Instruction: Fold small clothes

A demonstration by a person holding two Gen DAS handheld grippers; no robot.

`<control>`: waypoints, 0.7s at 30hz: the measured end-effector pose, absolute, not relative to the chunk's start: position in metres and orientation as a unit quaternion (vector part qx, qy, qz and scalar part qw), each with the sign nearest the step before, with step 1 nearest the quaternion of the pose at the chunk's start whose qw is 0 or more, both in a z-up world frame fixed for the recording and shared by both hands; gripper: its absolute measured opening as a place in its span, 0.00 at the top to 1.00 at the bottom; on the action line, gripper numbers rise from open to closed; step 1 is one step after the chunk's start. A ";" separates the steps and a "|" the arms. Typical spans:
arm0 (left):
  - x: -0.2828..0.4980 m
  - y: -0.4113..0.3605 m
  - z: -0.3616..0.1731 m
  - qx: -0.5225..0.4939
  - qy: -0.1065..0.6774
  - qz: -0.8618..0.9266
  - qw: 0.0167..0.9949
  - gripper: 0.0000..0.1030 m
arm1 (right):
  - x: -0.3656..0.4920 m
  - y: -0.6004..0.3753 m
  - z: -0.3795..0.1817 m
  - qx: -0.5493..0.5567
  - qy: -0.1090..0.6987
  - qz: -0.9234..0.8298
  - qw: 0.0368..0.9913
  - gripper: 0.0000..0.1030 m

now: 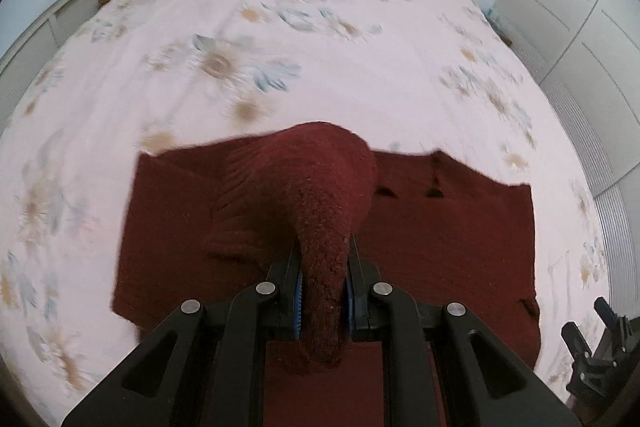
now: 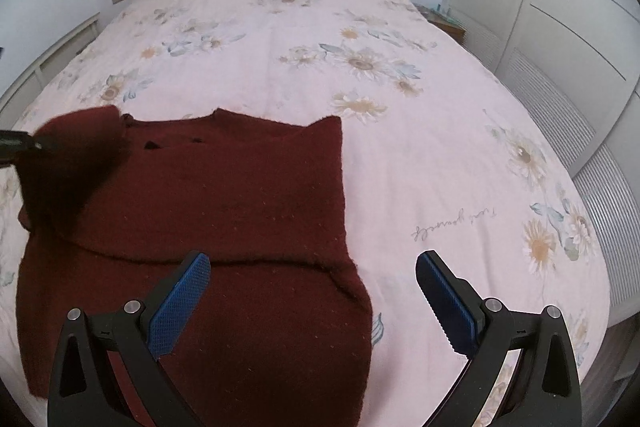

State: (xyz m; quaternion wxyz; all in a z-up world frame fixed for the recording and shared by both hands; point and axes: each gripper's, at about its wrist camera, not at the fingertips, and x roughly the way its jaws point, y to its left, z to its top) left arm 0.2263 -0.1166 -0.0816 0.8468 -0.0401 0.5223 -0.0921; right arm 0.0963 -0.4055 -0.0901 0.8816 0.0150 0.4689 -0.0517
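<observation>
Dark red knit, a sweater (image 2: pixel 224 195), lies flat on the flowered bed (image 2: pixel 400 147), filling the lower left of the right wrist view. Its right side looks already folded in, giving a straight edge. The left tool (image 1: pixel 323 283) is clamped on a sleeve (image 1: pixel 320 187), lifted above the body, so that fold seems under way. The right tool (image 2: pixel 312 291) hangs with jaws wide apart, holding nothing. The final halving is probably left.

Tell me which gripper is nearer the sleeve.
Left. The left gripper is shut on the sleeve; the right gripper hangs open over the sweater's opposite side.
</observation>
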 end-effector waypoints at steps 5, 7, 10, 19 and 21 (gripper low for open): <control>0.229 -0.143 -0.128 -0.013 0.551 -0.063 0.832 0.88 | 0.091 -0.411 -0.105 0.022 0.485 -0.054 0.873 0.00; 0.227 -0.148 -0.140 -0.003 0.559 -0.056 0.828 0.87 | 0.089 -0.413 -0.109 0.026 0.489 -0.054 0.870 0.00; 0.222 -0.146 -0.147 0.017 0.558 -0.048 0.828 0.86 | 0.085 -0.416 -0.116 0.034 0.495 -0.055 0.867 0.00; 0.215 -0.140 -0.157 0.029 0.590 -0.062 0.804 0.25 | 0.078 -0.420 -0.123 0.050 0.501 -0.058 0.862 0.00; 0.210 -0.137 -0.157 0.031 0.596 -0.077 0.799 0.08 | 0.077 -0.420 -0.123 0.051 0.500 -0.059 0.862 0.00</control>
